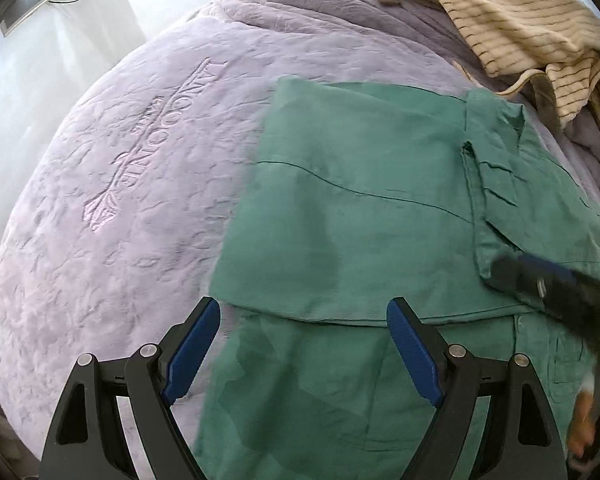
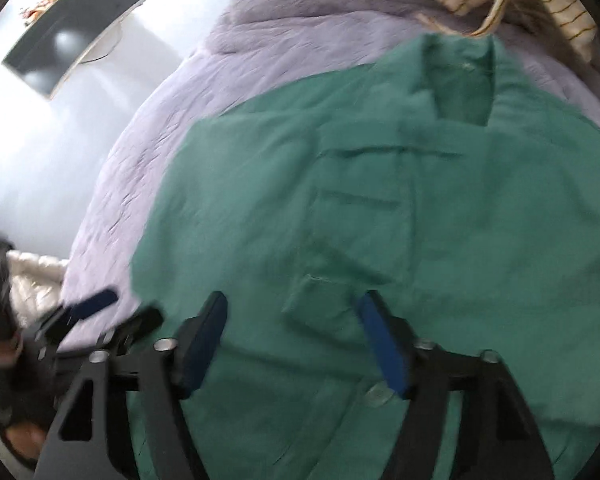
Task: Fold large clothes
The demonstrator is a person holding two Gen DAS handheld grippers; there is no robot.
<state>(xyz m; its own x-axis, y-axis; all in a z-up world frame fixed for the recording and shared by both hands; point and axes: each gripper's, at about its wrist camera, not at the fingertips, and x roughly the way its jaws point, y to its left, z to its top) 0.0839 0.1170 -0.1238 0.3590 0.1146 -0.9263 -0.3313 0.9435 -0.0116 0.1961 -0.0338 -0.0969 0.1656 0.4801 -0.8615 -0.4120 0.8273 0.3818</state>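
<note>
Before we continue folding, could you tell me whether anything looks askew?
Nothing is damaged. The green shirt lies flat on the lilac blanket; only the striped garment sits crumpled at the far edge.

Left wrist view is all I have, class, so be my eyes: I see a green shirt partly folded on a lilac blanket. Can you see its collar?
Observer: Yes. In the right wrist view the green shirt shows its collar at the far end, near the striped cloth.
Operator: Is the right gripper holding the shirt?
Observer: No. The right gripper is open above the shirt, with nothing between its jaws.
Operator: Anything on the shirt near that gripper?
Observer: A button shows on the fabric by its right finger.
Operator: What lies beyond the lilac blanket?
Observer: A dark screen sits against the bright wall, upper left in that view.
</note>
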